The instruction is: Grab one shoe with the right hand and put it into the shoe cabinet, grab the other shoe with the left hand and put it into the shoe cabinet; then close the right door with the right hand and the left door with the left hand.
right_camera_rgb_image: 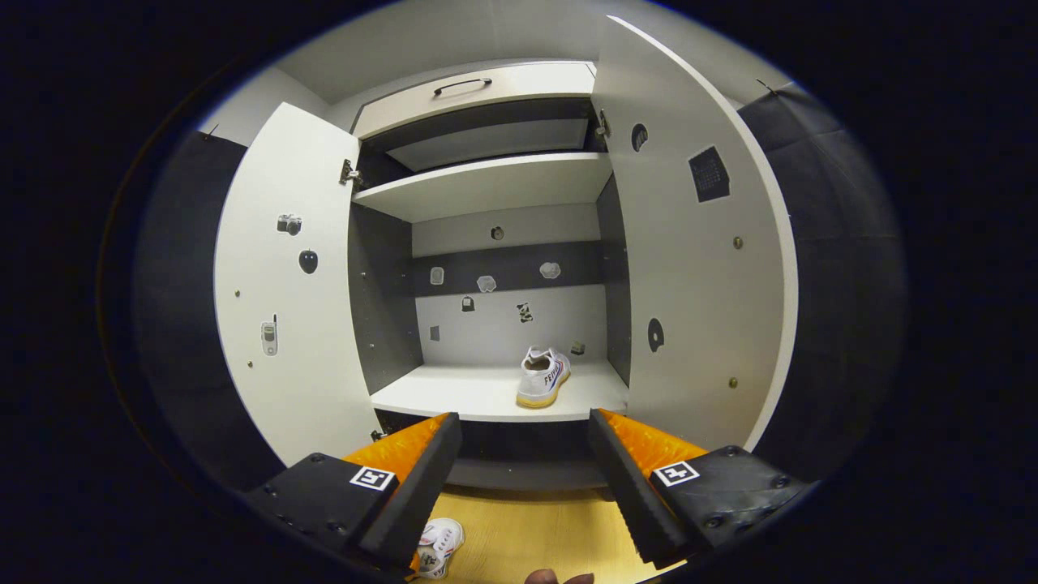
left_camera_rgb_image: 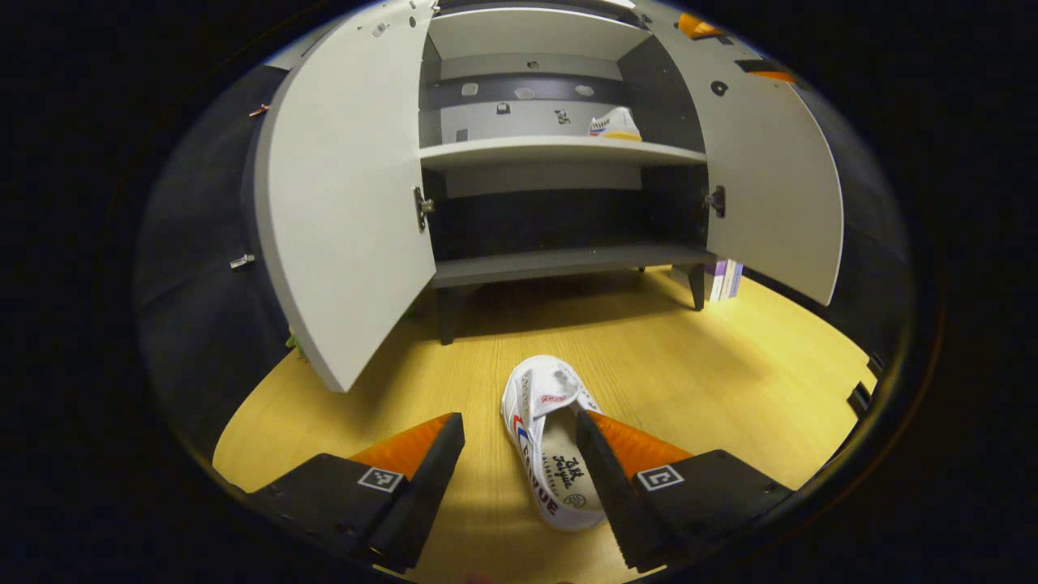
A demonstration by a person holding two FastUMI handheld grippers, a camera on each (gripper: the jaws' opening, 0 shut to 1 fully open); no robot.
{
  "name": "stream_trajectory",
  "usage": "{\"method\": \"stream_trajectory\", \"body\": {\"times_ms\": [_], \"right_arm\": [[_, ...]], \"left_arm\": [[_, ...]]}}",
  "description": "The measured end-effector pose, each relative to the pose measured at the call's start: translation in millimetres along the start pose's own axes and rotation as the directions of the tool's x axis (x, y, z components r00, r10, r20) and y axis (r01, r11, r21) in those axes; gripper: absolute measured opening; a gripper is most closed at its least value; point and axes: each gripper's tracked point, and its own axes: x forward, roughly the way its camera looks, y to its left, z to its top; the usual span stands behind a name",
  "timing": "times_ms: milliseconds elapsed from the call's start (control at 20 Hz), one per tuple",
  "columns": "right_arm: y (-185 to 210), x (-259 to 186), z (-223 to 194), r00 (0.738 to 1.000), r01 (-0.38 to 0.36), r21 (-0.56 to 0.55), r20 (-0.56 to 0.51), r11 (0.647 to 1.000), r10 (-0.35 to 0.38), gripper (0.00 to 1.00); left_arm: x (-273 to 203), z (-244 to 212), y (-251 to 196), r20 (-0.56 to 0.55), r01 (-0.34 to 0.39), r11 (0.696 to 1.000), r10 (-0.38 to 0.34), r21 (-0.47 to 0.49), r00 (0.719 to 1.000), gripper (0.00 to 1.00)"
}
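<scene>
A white shoe lies on the wooden floor in the left gripper view. My left gripper is open around its heel end; one finger stands inside the shoe's opening. The other white shoe stands on the cabinet's middle shelf, toward the right, also visible as the shoe on the shelf. My right gripper hovers open in front of the cabinet, holding nothing. Both cabinet doors, left door and right door, stand wide open. The floor shoe peeks beside my right gripper's finger.
The cabinet stands on short dark legs on the wooden floor. A lower shelf holds nothing. Some books lean behind the right leg. A drawer with a handle tops the cabinet. Stickers dot the back panel.
</scene>
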Motion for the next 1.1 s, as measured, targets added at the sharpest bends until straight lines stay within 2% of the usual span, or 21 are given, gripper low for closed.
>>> {"method": "stream_trajectory", "body": {"times_ms": [50,150,200,350,400,550,600,650,700,900,1100], "right_arm": [[-5,-2,4,1.0,0.013,-0.011,0.006,1.0,-0.013,1.0],[-17,-7,20,0.998,0.051,-0.026,0.036,0.998,-0.05,1.0],[-21,-8,27,0.996,0.066,-0.03,0.057,0.997,-0.064,1.0],[-31,-16,36,0.993,0.091,-0.044,0.081,0.995,-0.087,0.99],[-34,-17,36,0.992,0.097,-0.055,0.08,0.994,-0.093,0.99],[-46,-25,40,0.99,0.125,-0.082,0.082,0.989,-0.119,0.99],[-49,-27,43,0.988,0.135,-0.086,0.089,0.987,-0.127,0.99],[-52,-30,47,0.987,0.141,-0.091,0.095,0.986,-0.132,0.99],[-54,-33,50,0.986,0.144,-0.097,0.102,0.985,-0.134,0.99],[-62,-43,65,0.984,0.142,-0.094,0.124,0.985,-0.13,0.98],[-73,-54,70,0.988,0.117,-0.067,0.108,0.991,-0.11,0.98]], "left_arm": [[9,-5,0,-0.007,0.005,1.0,-0.005,0.006,1.0,0.88],[27,-12,-1,-0.02,0.011,1.0,-0.011,0.016,1.0,0.79],[36,-19,-3,-0.034,0.019,1.0,-0.019,0.007,0.999,0.69],[60,-25,-4,-0.056,0.029,0.998,-0.032,-0.06,0.998,0.53],[66,-25,-4,-0.056,0.025,0.997,-0.029,-0.072,0.998,0.56],[84,-29,9,-0.085,-0.044,0.998,0.04,-0.049,0.996,0.46],[89,-30,14,-0.088,-0.073,0.996,0.069,-0.044,0.994,0.3],[92,-31,18,-0.111,-0.087,0.995,0.083,-0.037,0.99,0.24],[89,-29,18,-0.112,-0.082,0.996,0.077,-0.043,0.991,0.1],[74,-17,5,-0.158,-0.032,0.993,0.014,-0.116,0.987,0.06],[43,15,4,-0.158,-0.05,0.99,0.029,-0.129,0.987,0.06]]}}
